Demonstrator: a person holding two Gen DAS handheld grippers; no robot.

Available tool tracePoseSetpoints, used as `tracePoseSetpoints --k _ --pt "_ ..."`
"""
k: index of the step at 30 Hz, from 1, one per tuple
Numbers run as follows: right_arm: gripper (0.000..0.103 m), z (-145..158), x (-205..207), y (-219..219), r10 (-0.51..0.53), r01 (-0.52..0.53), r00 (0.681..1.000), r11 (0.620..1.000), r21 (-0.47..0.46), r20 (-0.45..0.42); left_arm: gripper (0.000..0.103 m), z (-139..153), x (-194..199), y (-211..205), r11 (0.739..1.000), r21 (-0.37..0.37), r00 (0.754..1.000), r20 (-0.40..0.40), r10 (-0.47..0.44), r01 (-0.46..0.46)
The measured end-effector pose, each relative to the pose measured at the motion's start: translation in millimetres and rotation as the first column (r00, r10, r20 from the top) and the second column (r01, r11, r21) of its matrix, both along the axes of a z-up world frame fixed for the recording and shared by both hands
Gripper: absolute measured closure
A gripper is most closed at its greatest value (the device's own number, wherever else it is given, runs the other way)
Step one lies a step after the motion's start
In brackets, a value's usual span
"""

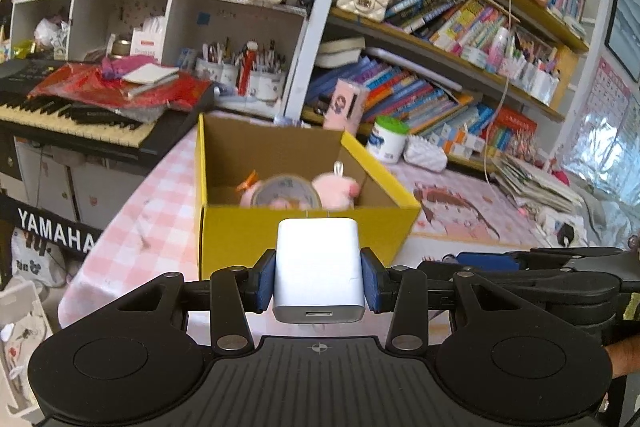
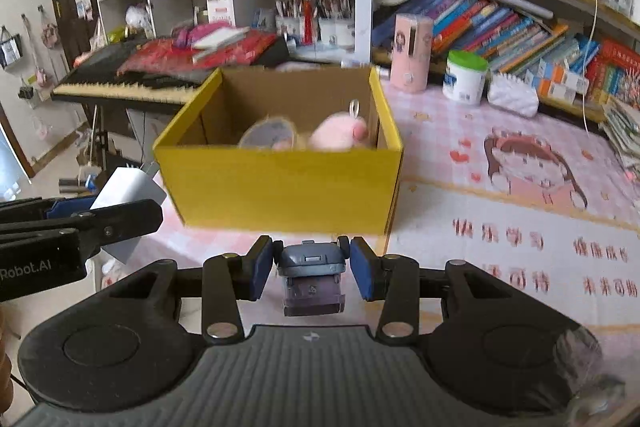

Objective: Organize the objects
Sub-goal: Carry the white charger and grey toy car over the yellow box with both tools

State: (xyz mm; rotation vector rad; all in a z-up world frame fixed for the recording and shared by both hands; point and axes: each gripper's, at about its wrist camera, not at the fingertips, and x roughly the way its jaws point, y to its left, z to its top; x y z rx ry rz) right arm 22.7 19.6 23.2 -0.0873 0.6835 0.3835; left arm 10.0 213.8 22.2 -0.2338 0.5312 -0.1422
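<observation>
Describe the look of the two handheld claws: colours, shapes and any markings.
Both are matte black plastic. The left claw and right claw each have two blue-padded fingers on black linkage arms with silver rivets, two round discs, and a ribbed grey base bearing a small crosshair mark. White lettering "Robot.AI" marks the left claw's side.

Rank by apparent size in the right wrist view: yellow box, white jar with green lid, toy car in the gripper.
1. yellow box
2. toy car, though its nearness to the camera inflates it
3. white jar with green lid, which looks similar in size, so this order is unsure
</observation>
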Motion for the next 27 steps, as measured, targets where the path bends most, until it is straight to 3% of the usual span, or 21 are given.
tracePoseSetpoints --k 12,20,27 --pt "0.063 52.5 73.1 -9.3 0.045 -0.059 0.982 0.996 0.07 0.186 0.062 32.7 79.8 -5.9 0.988 0.091 0.983 0.146 0.114 -0.128" --pt "0.063 49.1 103.3 -6.4 0.141 -0.15 0.968 0.988 0.029 0.208 0.062 -5.6 138.7 -11.9 0.97 0.148 0.981 0.045 0.187 -0.192" --pt "0.063 36.8 125.4 -5.6 0.187 -0.193 0.963 0.981 0.01 0.197 0.062 -43.4 158.7 -15.5 0.958 0.202 0.971 -0.085 0.225 -0.204"
